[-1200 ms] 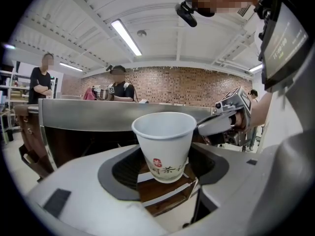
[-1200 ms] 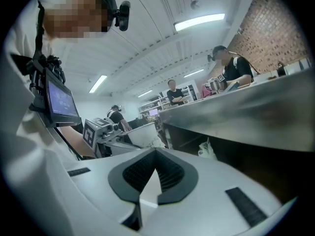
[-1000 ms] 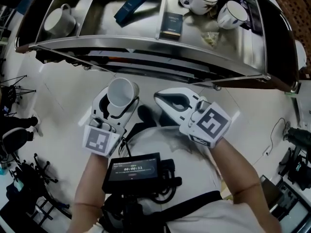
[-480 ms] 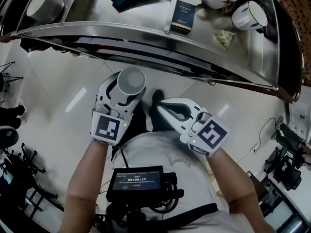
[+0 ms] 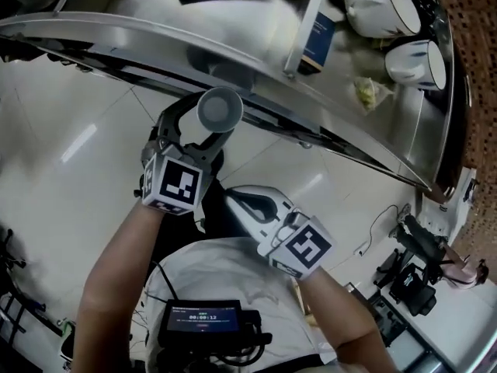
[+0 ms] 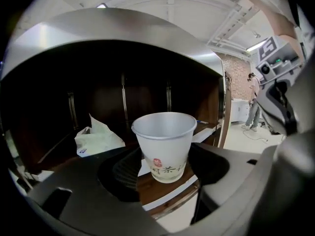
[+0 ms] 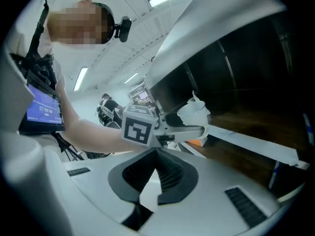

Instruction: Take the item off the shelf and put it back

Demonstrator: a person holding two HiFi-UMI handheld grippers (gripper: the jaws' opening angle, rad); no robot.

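A white paper cup [image 5: 220,109] with a red mark and dark characters stands upright in my left gripper [image 5: 198,134], which is shut on its lower part. In the left gripper view the cup [image 6: 165,144] sits between the pads, in front of a dark lower shelf [image 6: 162,186] of the steel rack [image 5: 233,53]. My right gripper [image 5: 252,200] hangs nearer my body, shut and holding nothing. The right gripper view has its own jaws [image 7: 156,168] closed together, and beyond them the left gripper's marker cube [image 7: 138,128] and the cup [image 7: 194,114].
On the rack's top shelf stand a dark box [image 5: 318,37], two white mugs [image 5: 384,10] [image 5: 415,62] and a crumpled wrapper [image 5: 369,93]. A white crumpled bag [image 6: 98,137] lies on the lower shelf left of the cup. A person [image 6: 253,100] stands far right; camera gear [image 5: 415,270] sits on the floor.
Both hands have sunk. The left gripper has carried the cup forward to the rack's front edge, while the right gripper has fallen back nearer my body. The cup stays gripped.
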